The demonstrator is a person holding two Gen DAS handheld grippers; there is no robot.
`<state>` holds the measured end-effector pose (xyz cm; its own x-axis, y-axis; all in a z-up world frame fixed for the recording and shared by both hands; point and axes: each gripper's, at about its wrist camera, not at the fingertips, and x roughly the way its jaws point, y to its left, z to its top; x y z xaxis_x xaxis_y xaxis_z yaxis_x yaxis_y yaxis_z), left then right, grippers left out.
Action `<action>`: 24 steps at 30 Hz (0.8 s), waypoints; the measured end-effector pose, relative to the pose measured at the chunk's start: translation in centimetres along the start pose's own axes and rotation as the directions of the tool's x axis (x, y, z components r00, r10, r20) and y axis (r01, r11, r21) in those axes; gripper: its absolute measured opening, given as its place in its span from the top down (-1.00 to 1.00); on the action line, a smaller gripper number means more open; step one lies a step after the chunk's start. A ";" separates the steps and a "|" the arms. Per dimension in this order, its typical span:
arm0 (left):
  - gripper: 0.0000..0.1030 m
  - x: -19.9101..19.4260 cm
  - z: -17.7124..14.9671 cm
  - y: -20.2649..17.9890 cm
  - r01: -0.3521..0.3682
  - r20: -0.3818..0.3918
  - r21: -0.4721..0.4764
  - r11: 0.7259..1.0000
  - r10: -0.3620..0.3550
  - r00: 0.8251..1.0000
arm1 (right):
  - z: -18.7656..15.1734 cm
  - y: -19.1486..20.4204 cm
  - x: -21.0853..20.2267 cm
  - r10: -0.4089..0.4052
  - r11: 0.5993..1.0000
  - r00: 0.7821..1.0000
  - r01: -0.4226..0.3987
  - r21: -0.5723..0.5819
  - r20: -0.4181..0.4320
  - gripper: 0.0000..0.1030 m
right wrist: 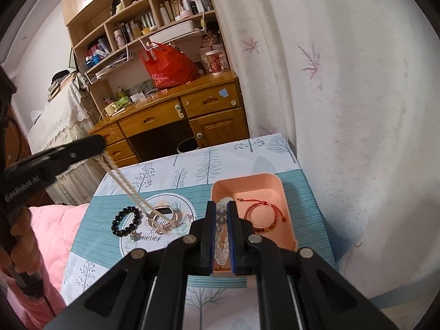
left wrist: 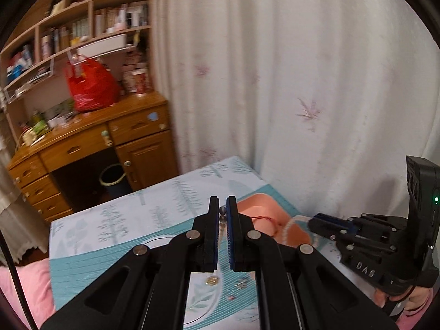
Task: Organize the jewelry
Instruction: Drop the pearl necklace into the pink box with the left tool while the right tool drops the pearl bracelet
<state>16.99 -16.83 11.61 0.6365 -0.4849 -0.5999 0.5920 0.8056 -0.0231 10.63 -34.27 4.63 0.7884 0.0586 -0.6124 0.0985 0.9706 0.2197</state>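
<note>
While our left gripper [right wrist: 100,148] is pinching a cream cord necklace [right wrist: 129,189] taut above the box lid [right wrist: 170,173], our right gripper [right wrist: 220,214] is clamping a clear bead bracelet [right wrist: 221,250] (over the pink tray [right wrist: 286,192]).

Background's pretty cluttered: wooden desk [right wrist: 192,112] with a red plastic bag [right wrist: 169,66] on top, packed bookshelf [right wrist: 137,16] above, flowery white curtain [right wrist: 343,82] alongside.
</note>
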 end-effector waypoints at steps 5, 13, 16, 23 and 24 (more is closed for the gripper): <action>0.94 2.4 0.8 -3.2 0.043 -0.024 0.035 0.998 -0.042 0.999 | 0.0 -1.5 0.4 -0.006 0.999 1.000 0.007 0.035 -0.013 0.85; 0.94 4.2 1.5 -6.4 0.076 -0.050 0.068 0.995 -0.073 0.996 | -0.2 -3.2 1.1 -0.020 0.996 0.999 0.023 0.081 -0.038 0.85; 0.94 4.2 2.2 -7.1 0.082 -0.041 0.086 0.993 -0.078 0.996 | -0.3 -3.5 1.2 -0.019 0.995 0.999 0.023 0.093 -0.045 0.85; 0.94 5.2 2.5 -8.0 0.078 -0.058 0.100 0.992 -0.072 0.996 | -0.4 -4.1 1.8 -0.010 0.994 0.997 0.018 0.110 -0.072 0.83; 0.94 5.6 2.4 -8.0 0.074 -0.065 0.097 0.992 -0.068 0.996 | -0.4 -4.2 1.8 -0.010 0.993 0.997 0.019 0.119 -0.075 0.82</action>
<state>17.01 -26.77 10.38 0.5613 -0.5157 -0.6473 0.6828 0.7305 0.0102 11.44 -38.18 2.30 0.7396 0.0664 -0.6698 0.1851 0.9367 0.2973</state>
